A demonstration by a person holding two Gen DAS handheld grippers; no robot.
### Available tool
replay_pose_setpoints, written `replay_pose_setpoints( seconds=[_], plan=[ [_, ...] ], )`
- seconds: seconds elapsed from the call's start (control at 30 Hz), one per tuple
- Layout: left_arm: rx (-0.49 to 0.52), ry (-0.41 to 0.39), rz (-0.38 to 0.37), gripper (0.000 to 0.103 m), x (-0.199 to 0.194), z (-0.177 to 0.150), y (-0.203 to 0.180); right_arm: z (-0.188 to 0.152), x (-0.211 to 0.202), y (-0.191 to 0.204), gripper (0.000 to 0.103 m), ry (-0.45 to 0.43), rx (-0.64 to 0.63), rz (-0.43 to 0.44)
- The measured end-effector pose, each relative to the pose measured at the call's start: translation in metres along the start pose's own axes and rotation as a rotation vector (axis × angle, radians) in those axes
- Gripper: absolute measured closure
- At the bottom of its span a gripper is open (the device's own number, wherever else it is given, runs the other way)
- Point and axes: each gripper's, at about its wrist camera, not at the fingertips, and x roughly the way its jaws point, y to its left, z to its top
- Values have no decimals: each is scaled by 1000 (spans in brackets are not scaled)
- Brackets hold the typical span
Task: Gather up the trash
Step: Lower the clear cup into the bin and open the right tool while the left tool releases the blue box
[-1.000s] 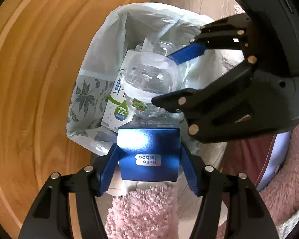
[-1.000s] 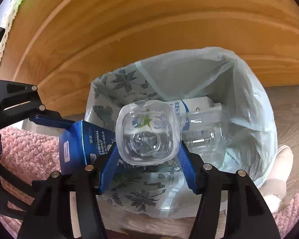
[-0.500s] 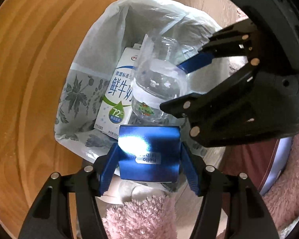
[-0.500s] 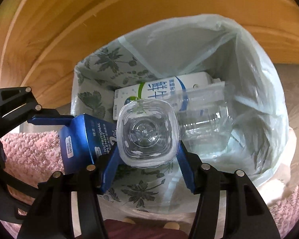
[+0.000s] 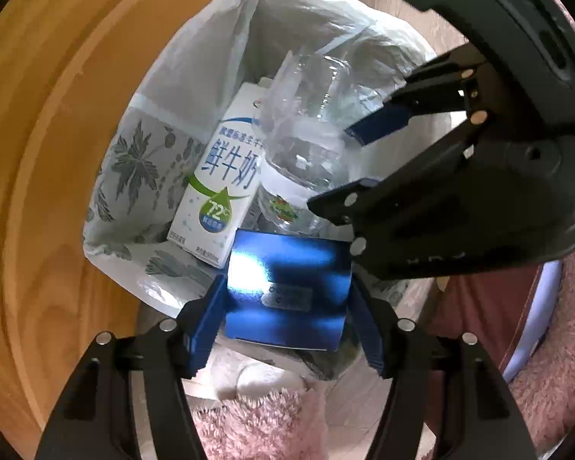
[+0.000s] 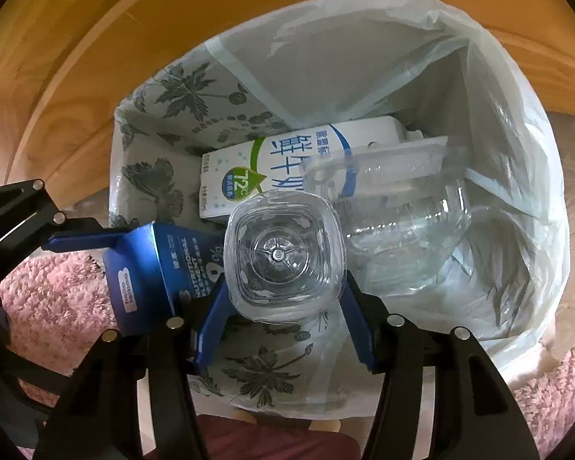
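My left gripper [image 5: 287, 329] is shut on a blue carton [image 5: 287, 291] at the near rim of a trash bin lined with a white leaf-print bag [image 5: 145, 161]. The carton also shows in the right wrist view [image 6: 145, 272], with the left gripper [image 6: 76, 237] at the left. My right gripper [image 6: 283, 322] is shut on a clear plastic bottle [image 6: 283, 257], base toward the camera, over the bin's opening. The bottle [image 5: 306, 161] and right gripper [image 5: 356, 161] show in the left wrist view. Inside the bin lie a white milk carton [image 6: 287, 161] and a clear plastic container [image 6: 402, 222].
A curved wooden surface [image 6: 96, 38] rises just behind the bin. A pink fluffy rug [image 6: 53, 303] lies on the floor around the bin's near side. The bag's rim [image 6: 536, 153] stands wide open.
Both grippers have moved closer to and over the bin with their loads. The bin's contents now fill more of both views. Both grips are unchanged.
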Motion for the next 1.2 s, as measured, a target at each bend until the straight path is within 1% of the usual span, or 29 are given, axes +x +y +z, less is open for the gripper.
replay_pose_setpoints(
  seconds=[0.2, 0.37, 0.57, 0.7, 0.8, 0.87, 1.0, 1.1, 1.17, 1.2],
  plan=[
    [-15, 13, -2, 41, 8, -2, -1, 1, 13, 1, 48, 33, 4, -22],
    [-56, 21, -31, 39, 11, -6, 4, 4, 17, 2, 43, 58, 17, -22],
    [-104, 12, -28, 35, 8, -13, 6, 2, 11, 0, 43, 57, 26, 2],
    [-119, 10, -40, 35, 7, -16, 5, -1, 9, -2, 41, 53, 43, 10],
    [-121, 4, -49, 35, 4, -17, 2, -3, 5, -2, 37, 38, 43, 24],
    [-122, 0, -47, 35, 1, -18, -1, -3, 4, -3, 37, 26, 43, 19],
    [-141, -15, -44, 35, -6, -22, -2, -6, 7, -5, 37, 33, 61, 28],
    [-162, -36, -48, 35, -14, -26, 0, -9, -2, -3, 37, 19, 58, 35],
    [-182, -52, -50, 31, -19, -28, 3, -12, -9, -4, 37, 8, 57, 35],
    [-191, -58, -50, 30, -21, -29, 4, -13, -11, -4, 35, 3, 60, 35]
  ],
)
